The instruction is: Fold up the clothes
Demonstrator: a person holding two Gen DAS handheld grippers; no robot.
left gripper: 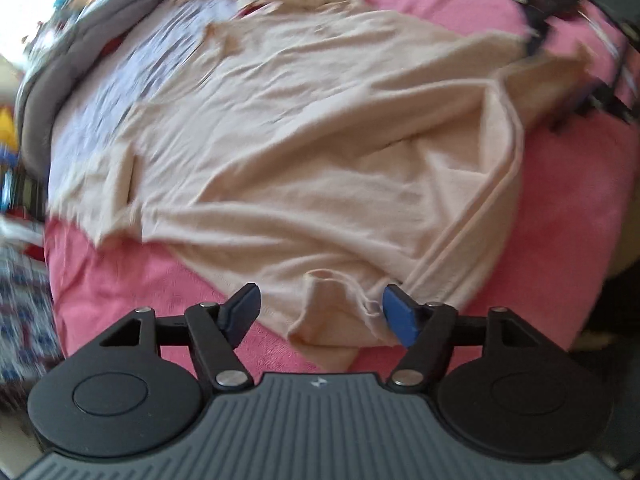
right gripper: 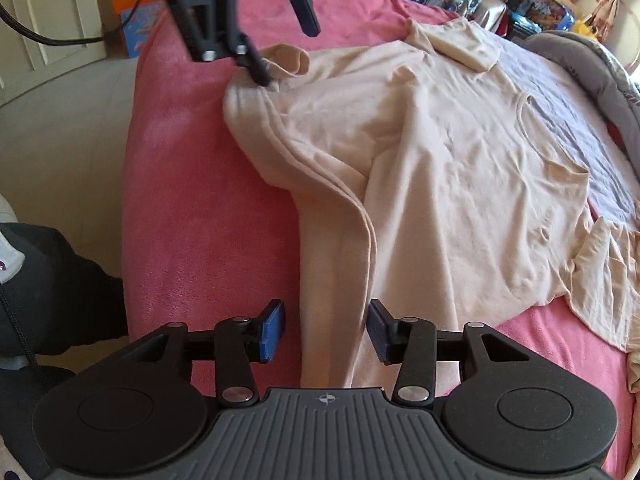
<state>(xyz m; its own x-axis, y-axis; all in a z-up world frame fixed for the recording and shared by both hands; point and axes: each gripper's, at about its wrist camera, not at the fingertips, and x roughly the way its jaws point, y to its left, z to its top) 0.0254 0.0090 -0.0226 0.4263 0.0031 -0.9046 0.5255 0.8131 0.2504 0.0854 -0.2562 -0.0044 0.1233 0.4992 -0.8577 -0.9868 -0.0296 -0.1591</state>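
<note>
Nearest the lens, the right tongs (right gripper: 326, 330) stand apart, straddling the near hem end of a peach T-shirt (right gripper: 440, 168) without pressing it; the left tongs (left gripper: 321, 312) are likewise apart over a small bunched fold at the garment's other hem corner, nothing clamped. One shirt is visible, spread on a bed covered by one pink blanket (right gripper: 192, 184), with one lilac sheet (right gripper: 568, 120) beyond it on the far side and a grey bolster (right gripper: 592, 60) at the far right. The near hem is doubled over along its length. The knit looks light, limp and clingy, likely to sag and wrinkle; doubled hem corners or shoulder seams offer the surest hold.
</note>
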